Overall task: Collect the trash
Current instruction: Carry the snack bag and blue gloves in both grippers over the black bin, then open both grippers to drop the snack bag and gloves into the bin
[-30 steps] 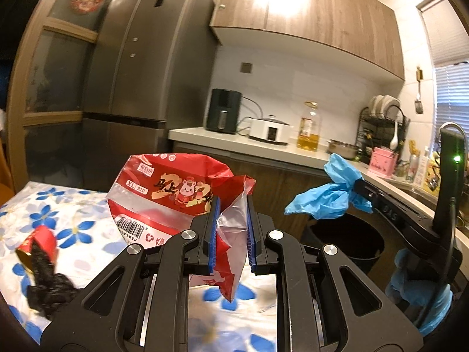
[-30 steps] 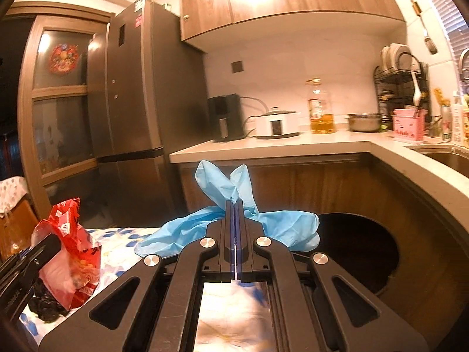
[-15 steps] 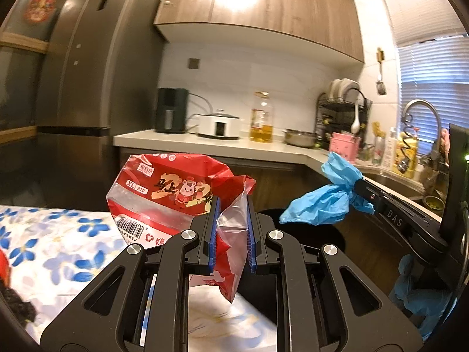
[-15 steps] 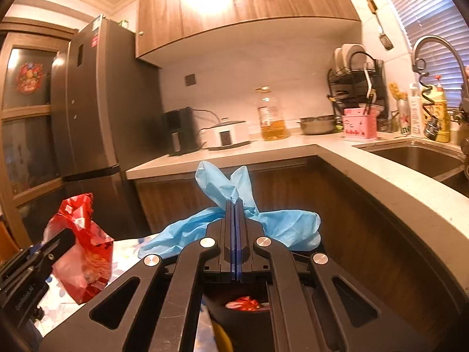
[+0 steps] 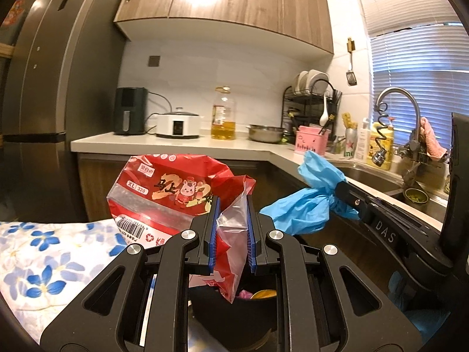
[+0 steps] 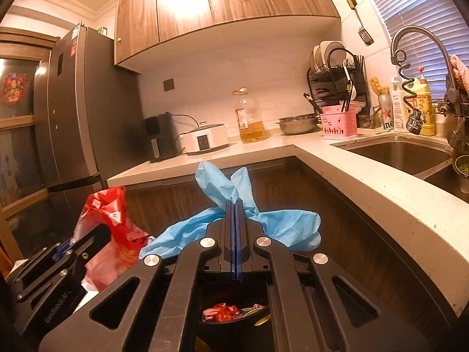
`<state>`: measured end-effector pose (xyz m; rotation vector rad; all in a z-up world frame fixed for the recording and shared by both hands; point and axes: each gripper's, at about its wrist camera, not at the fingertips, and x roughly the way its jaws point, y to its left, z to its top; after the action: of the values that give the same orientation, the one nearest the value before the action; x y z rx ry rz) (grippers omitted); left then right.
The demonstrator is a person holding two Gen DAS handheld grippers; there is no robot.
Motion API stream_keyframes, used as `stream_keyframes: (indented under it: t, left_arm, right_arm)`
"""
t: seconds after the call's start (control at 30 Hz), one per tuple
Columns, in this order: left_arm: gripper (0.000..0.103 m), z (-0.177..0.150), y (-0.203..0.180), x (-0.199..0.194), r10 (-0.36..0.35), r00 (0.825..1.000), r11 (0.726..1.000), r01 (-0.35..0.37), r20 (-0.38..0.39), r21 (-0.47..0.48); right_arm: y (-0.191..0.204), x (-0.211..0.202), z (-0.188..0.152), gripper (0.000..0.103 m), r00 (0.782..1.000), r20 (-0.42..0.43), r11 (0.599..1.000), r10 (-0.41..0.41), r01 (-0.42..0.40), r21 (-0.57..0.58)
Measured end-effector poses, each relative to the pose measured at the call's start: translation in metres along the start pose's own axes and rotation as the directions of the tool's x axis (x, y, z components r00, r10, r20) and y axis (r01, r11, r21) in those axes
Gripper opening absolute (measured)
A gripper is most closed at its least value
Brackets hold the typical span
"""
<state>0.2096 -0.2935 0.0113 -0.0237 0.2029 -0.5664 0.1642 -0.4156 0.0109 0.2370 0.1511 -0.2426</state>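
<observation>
I've swung both claws off the flowered cloth (image 5: 44,264) over the bin (image 6: 234,322): left claw (image 5: 231,231) pinching red bag (image 5: 164,193), right claw (image 6: 235,234) pressed on blue glove (image 6: 287,226).

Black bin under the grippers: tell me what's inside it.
Inside the black bin, red and pink wrappers and something yellow show. The right gripper and its blue gloves cover the rest; the bottom is hidden.

Your left gripper (image 5: 231,231) is matte black, with blue ribbed pads and round silver screws on its angled linkage arms. Your right gripper (image 6: 236,234) matches it; from the left camera, white letters "DAS" mark its side at right of frame.
</observation>
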Motion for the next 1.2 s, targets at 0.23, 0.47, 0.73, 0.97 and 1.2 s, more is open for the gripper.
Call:
stream_keyframes:
  t: [0.23, 0.47, 0.73, 0.97, 1.2]
  left_arm:
    - [0.015, -0.002, -0.005, 0.019, -0.021, 1.0, 1.0, 0.021, -0.008, -0.001]
    - [0.015, -0.007, -0.003, 0.036, -0.041, 0.999, 0.999, 0.041, -0.031, -0.007]
    - [0.015, -0.012, 0.0, 0.049, -0.078, 0.996, 0.997, 0.077, -0.047, -0.016]
    - [0.016, -0.019, -0.001, 0.061, -0.111, 0.991, 0.994, 0.11, -0.072, -0.017]
    - [0.016, -0.025, 0.001, 0.069, -0.13, 0.987, 0.991, 0.129, -0.092, -0.02]
  right_arm:
    - [-0.005, 0.01, 0.001, 0.002, 1.0, -0.008, 1.0, -0.01, 0.01, 0.007]
    - [-0.006, 0.02, -0.003, 0.002, 1.0, -0.026, 1.0, -0.014, 0.014, 0.005]
    - [-0.009, 0.031, -0.005, 0.002, 0.999, -0.044, 1.0, -0.015, 0.015, 0.001]
    - [-0.009, 0.04, -0.008, 0.002, 0.998, -0.067, 1.0, -0.009, 0.008, -0.008]
    - [-0.011, 0.047, -0.011, 0.002, 0.997, -0.082, 1.0, 0.004, -0.004, -0.008]
